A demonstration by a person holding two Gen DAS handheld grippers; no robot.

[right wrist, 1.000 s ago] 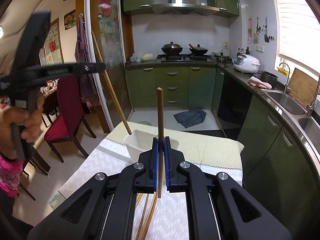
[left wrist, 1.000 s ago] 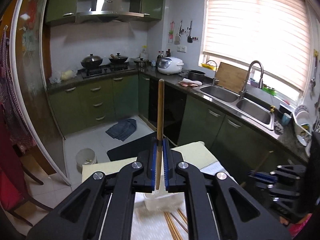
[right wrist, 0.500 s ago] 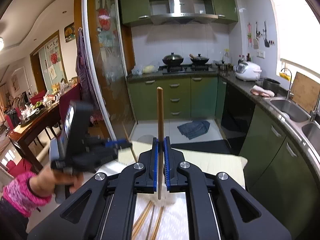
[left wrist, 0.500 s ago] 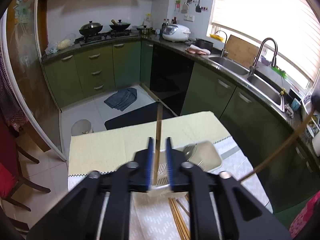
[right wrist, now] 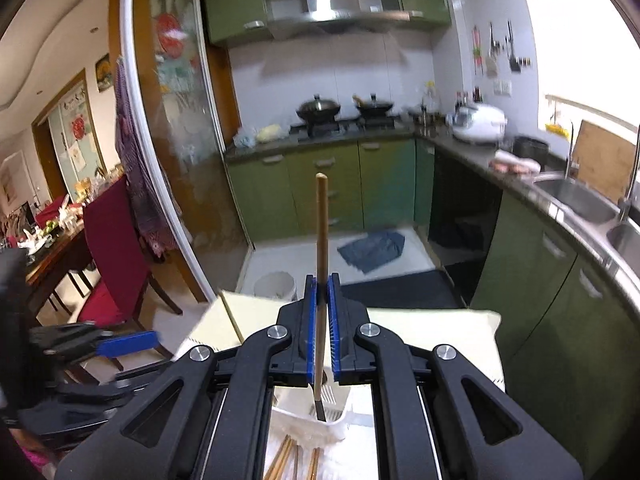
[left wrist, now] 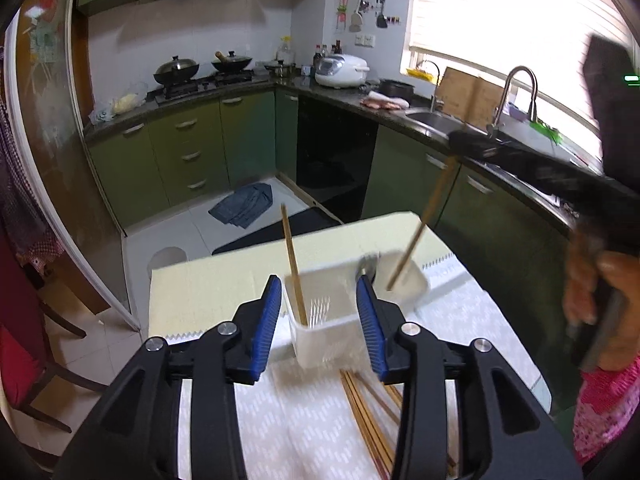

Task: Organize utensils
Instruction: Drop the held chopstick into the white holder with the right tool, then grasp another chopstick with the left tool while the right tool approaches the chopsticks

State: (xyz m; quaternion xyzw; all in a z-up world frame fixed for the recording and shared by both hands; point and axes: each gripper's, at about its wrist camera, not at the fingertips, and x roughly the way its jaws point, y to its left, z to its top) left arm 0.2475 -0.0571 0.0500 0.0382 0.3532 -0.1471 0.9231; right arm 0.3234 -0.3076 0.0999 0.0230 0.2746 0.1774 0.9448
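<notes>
A white utensil holder [left wrist: 320, 340] stands on the table, with a metal spoon [left wrist: 366, 266] in its far compartment. One wooden chopstick [left wrist: 294, 272] leans inside the near compartment. My left gripper [left wrist: 318, 284] hangs just above it, jaws opening, pads clear of the stick. My right gripper [right wrist: 322, 280] is shut on a second chopstick [right wrist: 321, 224], held upright with its dark tip over the holder [right wrist: 332, 420]. In the left wrist view that stick [left wrist: 420, 232] slants down into the far compartment. Several loose chopsticks [left wrist: 368, 416] lie on the cloth in front.
A white patterned cloth [left wrist: 304, 420] and a yellow mat [left wrist: 208, 288] cover the table. A person's hand [left wrist: 592, 292] grips the right tool. A red chair [right wrist: 116, 256] stands left of the table; green cabinets and a sink [right wrist: 576, 200] lie beyond.
My left gripper sank toward the holder and its jaws parted, letting its chopstick drop into the near compartment. My right gripper swung across with its chopstick to above the holder.
</notes>
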